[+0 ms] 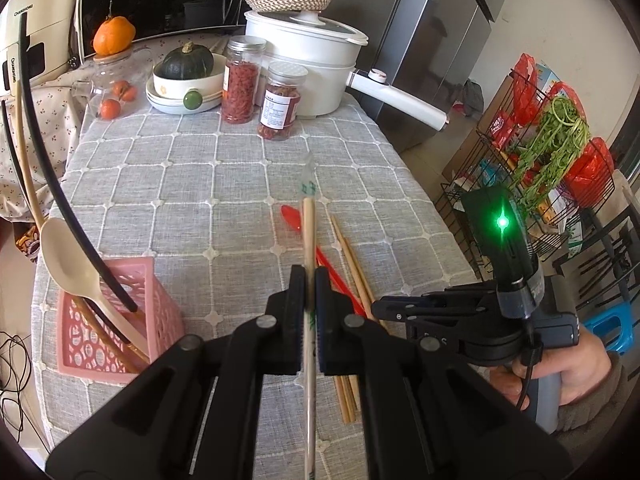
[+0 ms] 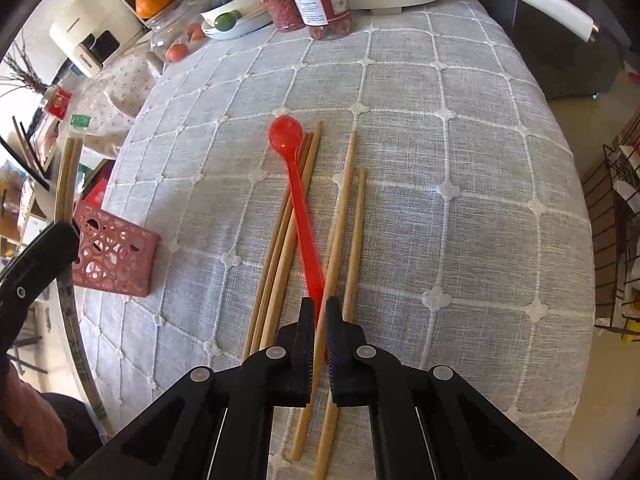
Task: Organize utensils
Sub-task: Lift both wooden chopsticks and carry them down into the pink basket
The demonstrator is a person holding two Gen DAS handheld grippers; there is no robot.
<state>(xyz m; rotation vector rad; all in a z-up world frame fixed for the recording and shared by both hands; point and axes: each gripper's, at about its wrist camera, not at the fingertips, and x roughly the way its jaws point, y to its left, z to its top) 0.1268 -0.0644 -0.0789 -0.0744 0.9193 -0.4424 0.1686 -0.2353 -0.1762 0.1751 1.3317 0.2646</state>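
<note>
The left gripper (image 1: 308,280) clamps a wrapped chopstick pair (image 1: 309,232), the right gripper (image 2: 320,308) clamps a red spoon (image 2: 298,200), and the beige appliance (image 1: 28,52) reads "CHANGHONG".

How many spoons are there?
2. A red spoon lies on the tablecloth among the loose chopsticks, its handle between the right gripper's fingers. A cream spoon stands in the pink basket. The basket may hide more.

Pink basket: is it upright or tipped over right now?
Upright. The pink basket stands on the tablecloth with its open top up, and a beige spoon and black chopsticks stick out of it.
</note>
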